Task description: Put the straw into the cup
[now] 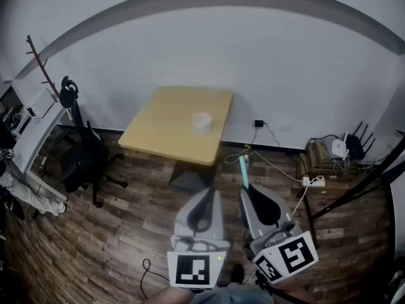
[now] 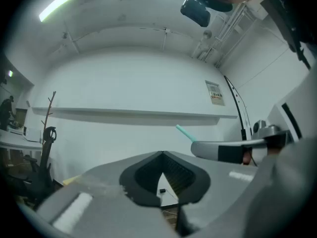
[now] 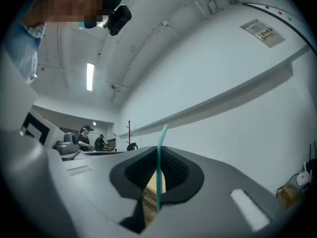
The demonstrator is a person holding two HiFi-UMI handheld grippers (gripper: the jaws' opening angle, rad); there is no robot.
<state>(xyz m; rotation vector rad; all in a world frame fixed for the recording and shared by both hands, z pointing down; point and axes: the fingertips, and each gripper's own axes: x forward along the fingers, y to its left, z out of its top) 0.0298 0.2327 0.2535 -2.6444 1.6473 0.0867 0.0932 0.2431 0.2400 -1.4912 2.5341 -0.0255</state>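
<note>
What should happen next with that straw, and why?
Probably carry the right gripper forward toward the table. Its jaws are already clamped on the straw, but the cup sits on the table well ahead of both grippers, so it looks too far for inserting yet.

Honestly, not much to read here. There's a small paper notice [image 2: 214, 92] stuck up on the white wall [image 2: 124, 83], and it's got print on it, but it's way too tiny and blurry to make out. Other than that, just black-and-white square code patterns on the left cube [image 1: 192, 269] and the right cube [image 1: 288, 255]. No letters or numbers there.
</note>
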